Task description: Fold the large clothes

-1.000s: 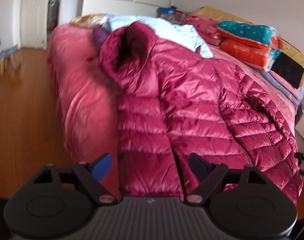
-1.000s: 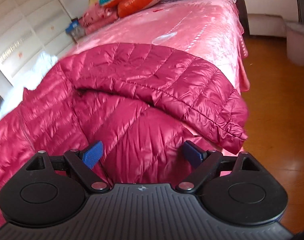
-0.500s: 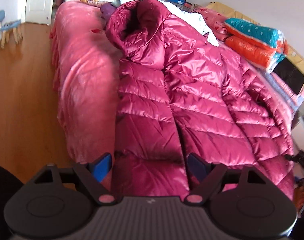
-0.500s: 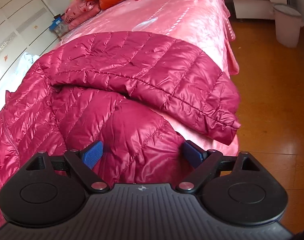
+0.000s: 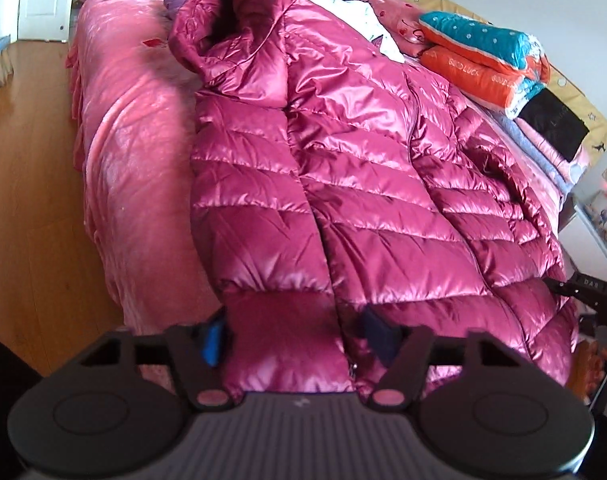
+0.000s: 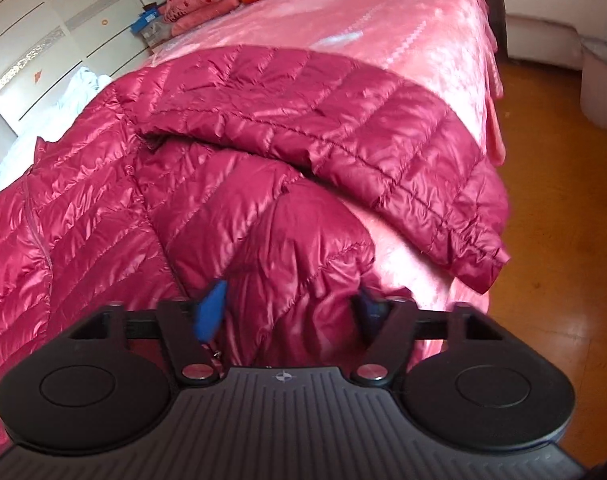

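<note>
Both grippers, left gripper (image 5: 295, 338) and right gripper (image 6: 289, 310), have just been closing on the jacket's (image 5: 343, 168) near hem, fabric pinched between the fingers. Spread on the bed (image 5: 135, 160), the jacket runs lengthwise away, hood farthest, so I'd judge the fold goes that way.

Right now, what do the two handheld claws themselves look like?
Both look alike. The left claw has a matte black ribbed body, two round black discs at its sides, black angled finger arms on pinkish pivot pins, and blue pads. The right claw matches it, with silvery pivot pins and a small compass-like emblem on its ribbed body.
</note>
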Tool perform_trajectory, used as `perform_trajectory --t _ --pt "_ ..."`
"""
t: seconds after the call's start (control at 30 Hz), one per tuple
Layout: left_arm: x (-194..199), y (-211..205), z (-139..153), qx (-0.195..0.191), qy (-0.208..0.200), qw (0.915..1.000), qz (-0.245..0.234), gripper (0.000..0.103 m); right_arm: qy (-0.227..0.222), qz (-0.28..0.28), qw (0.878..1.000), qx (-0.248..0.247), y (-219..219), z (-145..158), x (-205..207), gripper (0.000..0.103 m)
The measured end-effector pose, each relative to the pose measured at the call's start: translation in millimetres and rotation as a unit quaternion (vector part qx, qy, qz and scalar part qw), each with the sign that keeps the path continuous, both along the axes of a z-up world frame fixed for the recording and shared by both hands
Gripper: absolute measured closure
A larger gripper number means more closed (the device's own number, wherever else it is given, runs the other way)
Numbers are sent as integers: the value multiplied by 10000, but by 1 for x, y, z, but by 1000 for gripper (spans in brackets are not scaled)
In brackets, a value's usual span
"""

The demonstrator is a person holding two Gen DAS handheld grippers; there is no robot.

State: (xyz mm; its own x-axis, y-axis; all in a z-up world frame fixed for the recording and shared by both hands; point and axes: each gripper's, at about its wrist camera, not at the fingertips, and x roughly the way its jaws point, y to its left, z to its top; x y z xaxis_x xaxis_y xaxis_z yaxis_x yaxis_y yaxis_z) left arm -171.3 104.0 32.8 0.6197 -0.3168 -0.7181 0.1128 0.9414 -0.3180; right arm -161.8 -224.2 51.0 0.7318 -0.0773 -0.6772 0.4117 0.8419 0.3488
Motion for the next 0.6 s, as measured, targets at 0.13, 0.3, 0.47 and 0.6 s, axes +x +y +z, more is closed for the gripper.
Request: perform_trajectory --t 0.13,0.3,0.47,0.6 --pt "-2 -1 3 -26 -70 9999 -102 75 -30 228 9985 -496 23 13 -6 72" --pt "-6 -4 10 -38 -132 9996 -253 88 -175 296 9975 -621 38 27 -23 84" --pt "-11 1 26 -199 -157 9991 -331 91 -287 277 9965 -739 51 40 -47 88" --pt "-18 8 41 -459 -158 9979 -437 91 -378 187 9970 -652 52 51 -69 89"
